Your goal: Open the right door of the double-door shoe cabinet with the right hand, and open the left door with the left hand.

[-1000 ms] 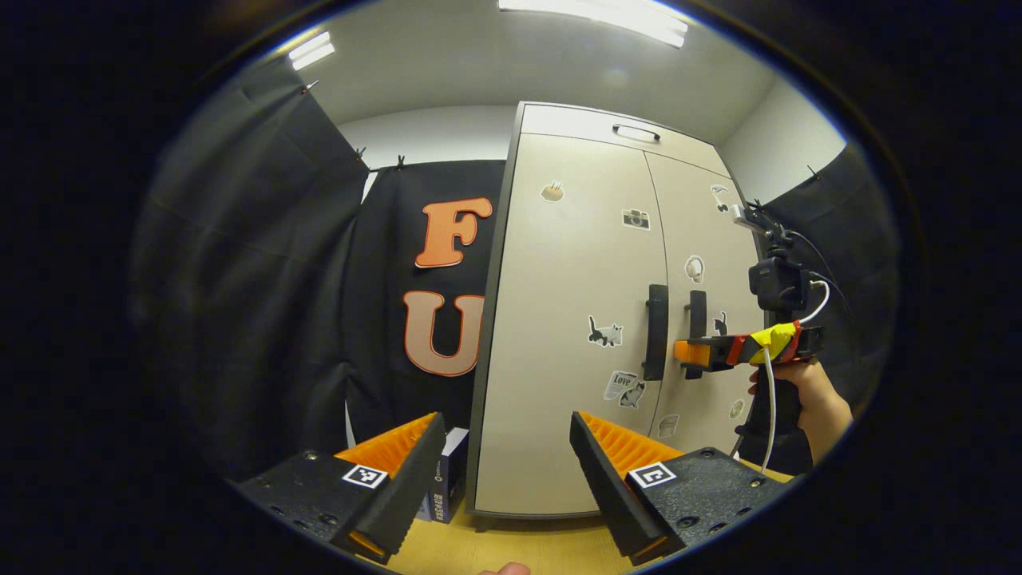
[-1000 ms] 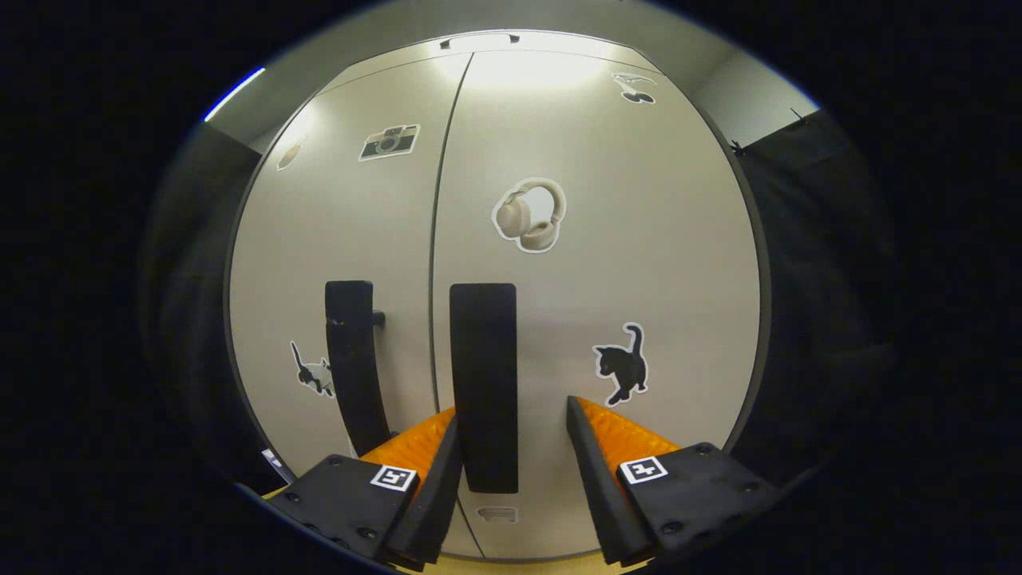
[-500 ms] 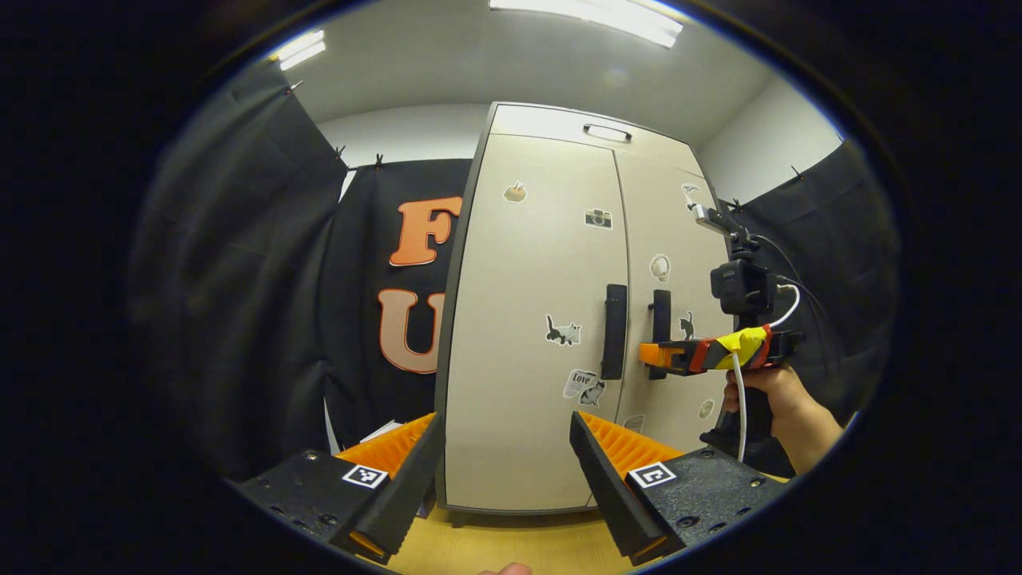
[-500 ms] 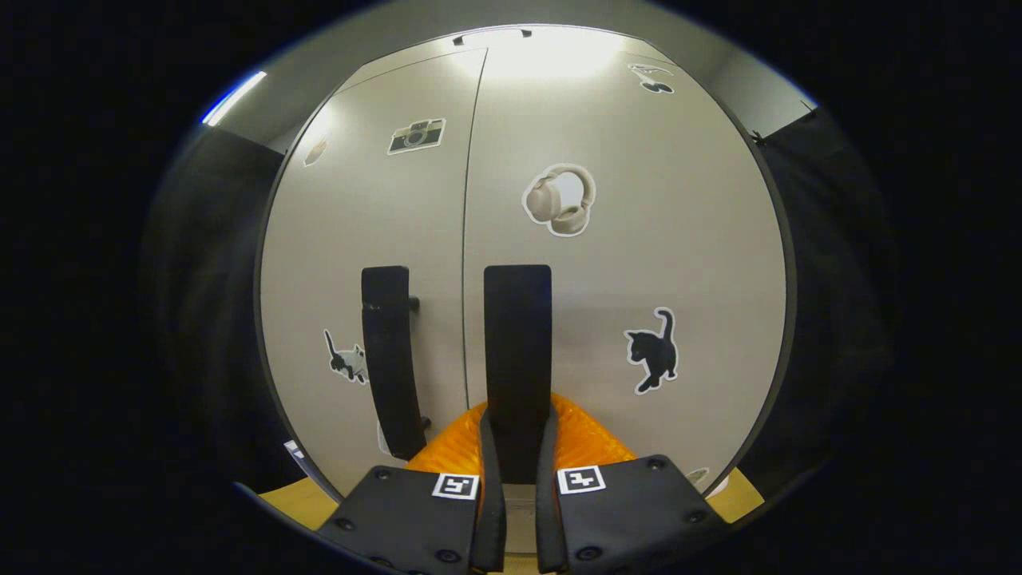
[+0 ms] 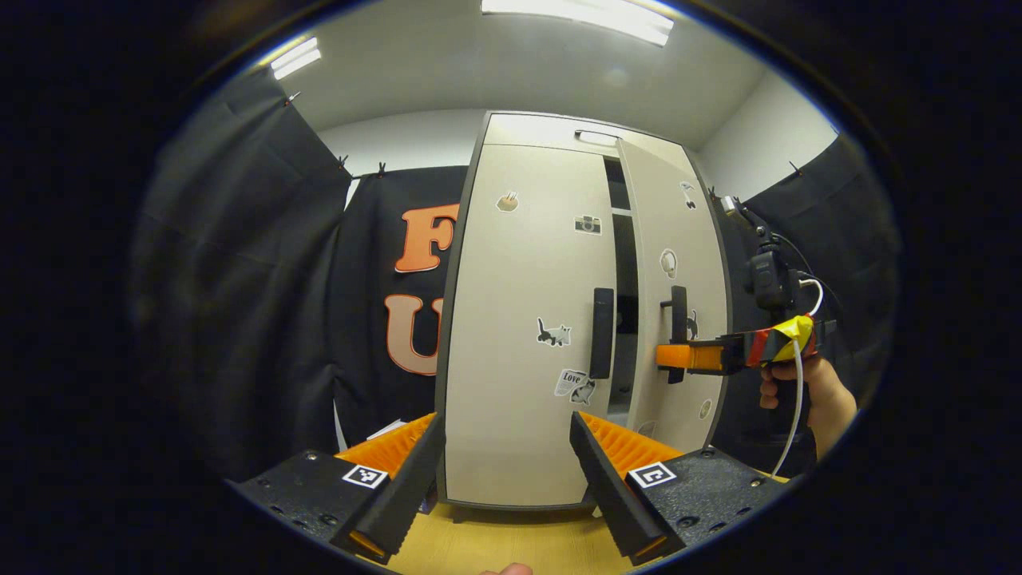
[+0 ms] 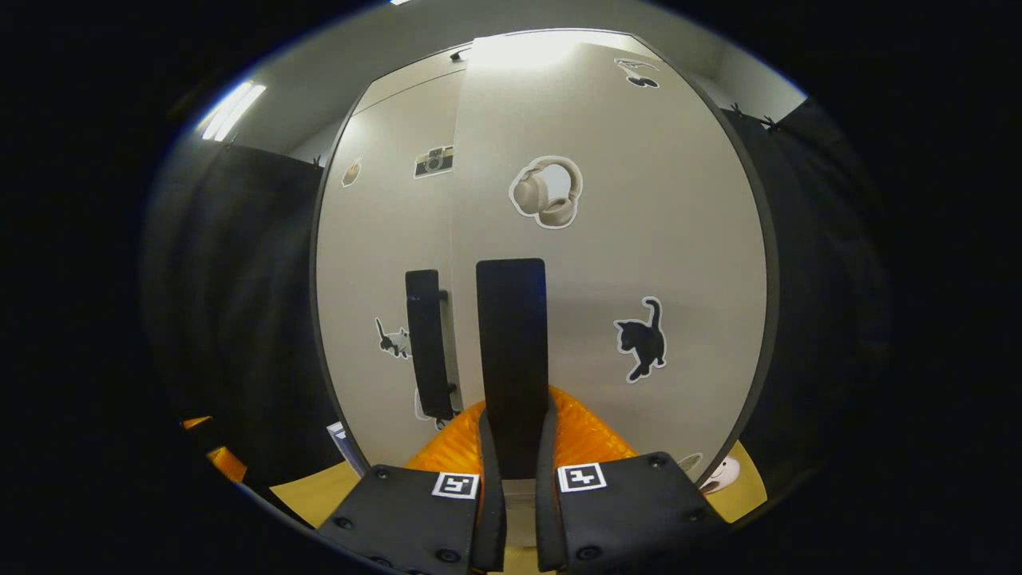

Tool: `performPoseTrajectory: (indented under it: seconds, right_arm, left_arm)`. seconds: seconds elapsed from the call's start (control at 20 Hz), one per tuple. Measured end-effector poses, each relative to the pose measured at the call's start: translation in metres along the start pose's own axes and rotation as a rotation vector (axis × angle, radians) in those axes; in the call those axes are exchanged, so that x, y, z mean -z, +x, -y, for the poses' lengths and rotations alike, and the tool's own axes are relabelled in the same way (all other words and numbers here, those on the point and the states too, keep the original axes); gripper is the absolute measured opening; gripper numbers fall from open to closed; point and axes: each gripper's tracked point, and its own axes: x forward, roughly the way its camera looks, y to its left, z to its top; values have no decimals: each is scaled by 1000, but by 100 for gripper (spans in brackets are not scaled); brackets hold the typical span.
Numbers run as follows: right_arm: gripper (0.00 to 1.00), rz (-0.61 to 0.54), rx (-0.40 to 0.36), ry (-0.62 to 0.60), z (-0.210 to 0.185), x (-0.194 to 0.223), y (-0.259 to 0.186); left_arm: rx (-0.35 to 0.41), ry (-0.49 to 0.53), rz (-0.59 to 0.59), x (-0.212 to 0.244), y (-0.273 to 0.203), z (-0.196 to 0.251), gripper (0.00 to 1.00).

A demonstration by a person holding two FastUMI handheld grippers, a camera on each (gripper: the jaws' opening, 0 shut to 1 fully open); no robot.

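A tall beige shoe cabinet point(image 5: 519, 319) with stickers stands ahead. Its right door point(image 5: 679, 263) is swung partly out, with a dark gap between it and the closed left door point(image 5: 523, 263). My right gripper point(image 6: 512, 455) is shut on the right door's black handle point(image 6: 511, 335); in the left gripper view that gripper point(image 5: 679, 357) sits at the handle point(image 5: 679, 315), held by a hand point(image 5: 806, 383). My left gripper point(image 5: 503, 447) is open and stands well short of the left door's black handle point(image 5: 602, 331). That handle point(image 6: 425, 343) also shows left of the gripped one in the right gripper view.
Black cloth point(image 5: 239, 279) hangs left and right of the cabinet. The floor point(image 5: 511, 543) is light wood. A small box point(image 5: 383, 431) sits at the cabinet's lower left. A small white object point(image 6: 722, 473) lies on the floor by the cabinet's right foot.
The right door has swung out from closed, pulled by my right gripper, which closed on its handle a second ago. The left gripper has stayed open and shifted only slightly.
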Motion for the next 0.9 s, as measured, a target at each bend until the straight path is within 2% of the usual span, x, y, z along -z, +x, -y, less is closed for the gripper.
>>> performPoseTrajectory:
  seconds: [0.3, 0.55, 0.75, 0.9]
  right_arm:
    - [23, -15, -68, 0, 12, 4, -49]
    - [23, -6, -100, -16, 40, 7, -92]
    - [22, 3, -86, -1, 68, 7, -124]
    - [22, 14, -58, -8, 89, 9, -139]
  left_arm:
    - [15, -6, 14, -1, -2, 25, 94]
    - [44, -13, 6, 5, -1, 50, 95]
    - [65, -28, 4, 12, 3, 70, 95]
    - [113, -59, -14, 20, 8, 93, 94]
